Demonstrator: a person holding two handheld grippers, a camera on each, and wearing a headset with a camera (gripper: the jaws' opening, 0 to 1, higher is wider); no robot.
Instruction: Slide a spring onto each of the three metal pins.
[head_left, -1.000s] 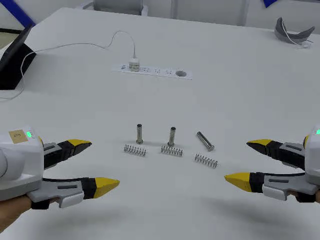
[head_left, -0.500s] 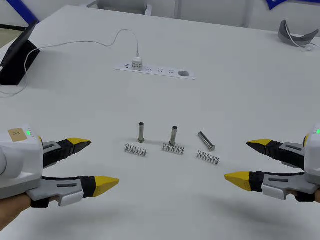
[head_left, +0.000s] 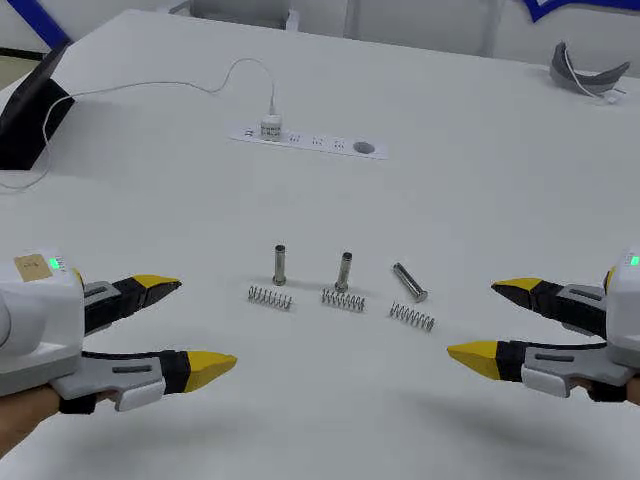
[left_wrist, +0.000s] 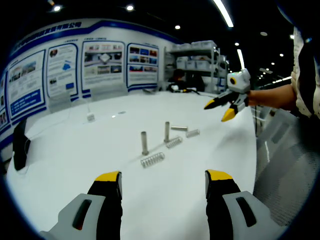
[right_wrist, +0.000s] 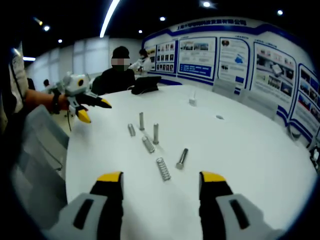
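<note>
Springs (head_left: 343, 300) lie beside pins (head_left: 343, 272), far from desk (head_left: 460, 200) edges; your left gripper (head_left: 207, 320) and right gripper (head_left: 471, 319) are released.

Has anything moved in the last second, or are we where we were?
Nothing visibly changed. The left hand-held gripper and right hand-held gripper are open and empty at either side, as before. The pins and springs sit untouched between them, with no spring on a pin yet. The slight shift in the picture comes from the headset camera.
</note>
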